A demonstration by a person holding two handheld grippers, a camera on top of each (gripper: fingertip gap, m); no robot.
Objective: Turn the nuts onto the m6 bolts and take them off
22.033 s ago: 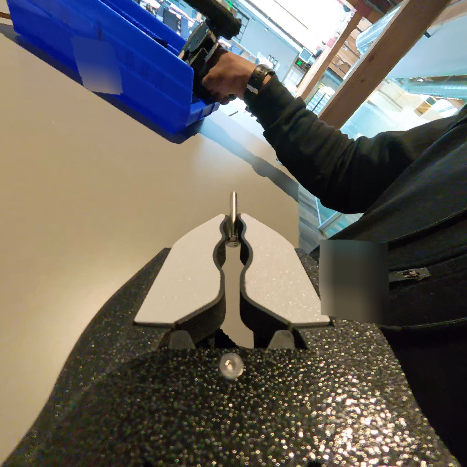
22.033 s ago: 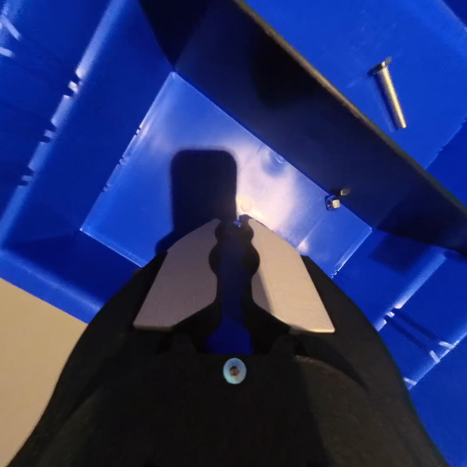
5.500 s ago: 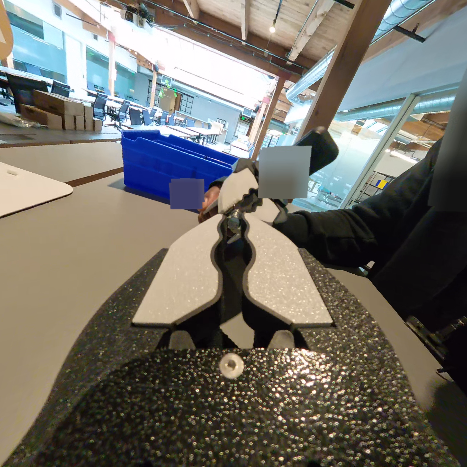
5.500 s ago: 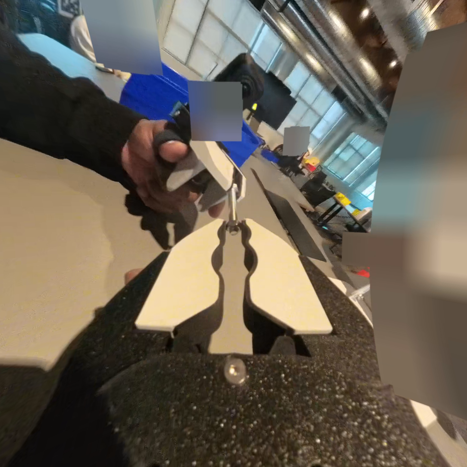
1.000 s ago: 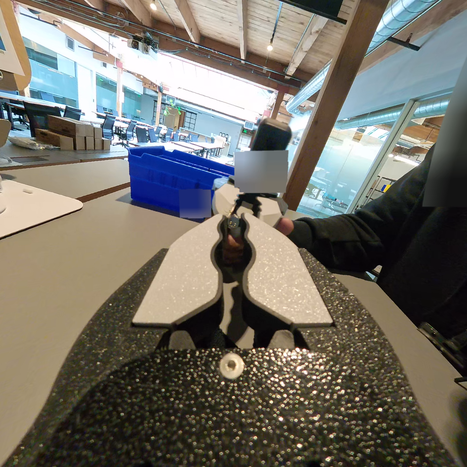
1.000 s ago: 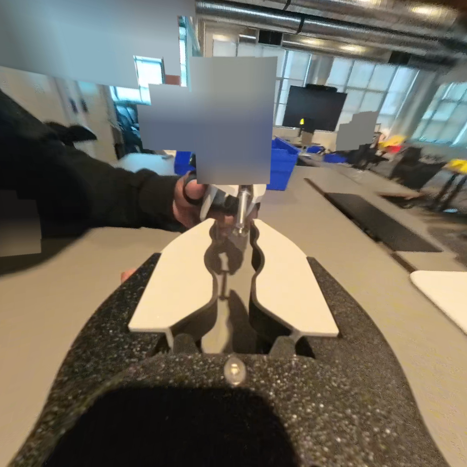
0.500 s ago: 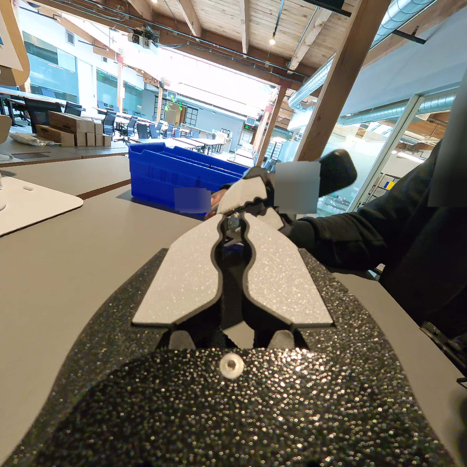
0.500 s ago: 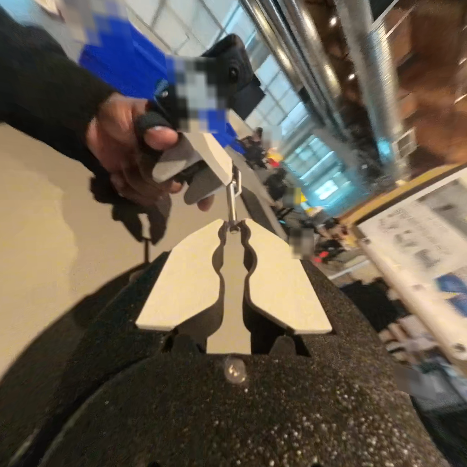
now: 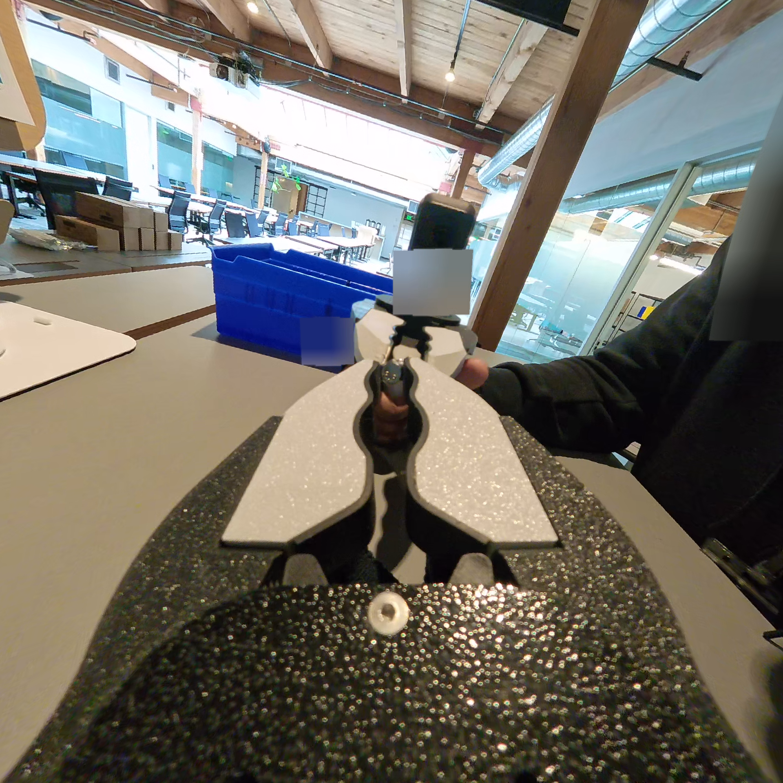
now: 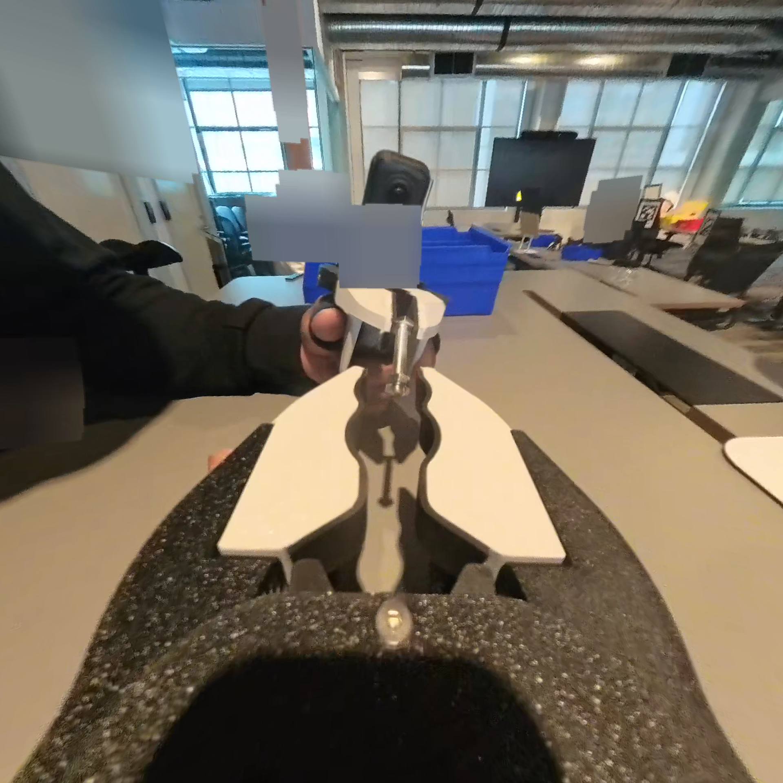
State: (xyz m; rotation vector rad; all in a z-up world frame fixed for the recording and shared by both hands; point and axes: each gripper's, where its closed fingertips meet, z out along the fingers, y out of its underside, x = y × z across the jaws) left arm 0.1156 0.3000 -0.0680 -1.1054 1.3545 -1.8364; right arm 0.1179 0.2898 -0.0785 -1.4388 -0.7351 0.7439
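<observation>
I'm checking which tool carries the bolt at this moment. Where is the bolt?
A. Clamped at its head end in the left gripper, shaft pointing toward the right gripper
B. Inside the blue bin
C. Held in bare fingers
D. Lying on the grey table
A: in the right wrist view the bolt sticks out from the closed tips of the left gripper toward the right gripper, well above the table.

The bolt [image 10: 399, 355] is bright bare metal with a smooth, shiny shank. The left gripper [image 9: 392, 363] has matt pale-grey fingers [image 9: 313, 449] with a fine sparkling grain, set in a rough, speckled black body. The bin [image 9: 271, 305] is glossy blue plastic. The surface [image 9: 127, 432] is smooth, matt grey. The sleeve [image 9: 593, 402] is matt black cloth. The post [image 9: 563, 140] is brown wood.
</observation>
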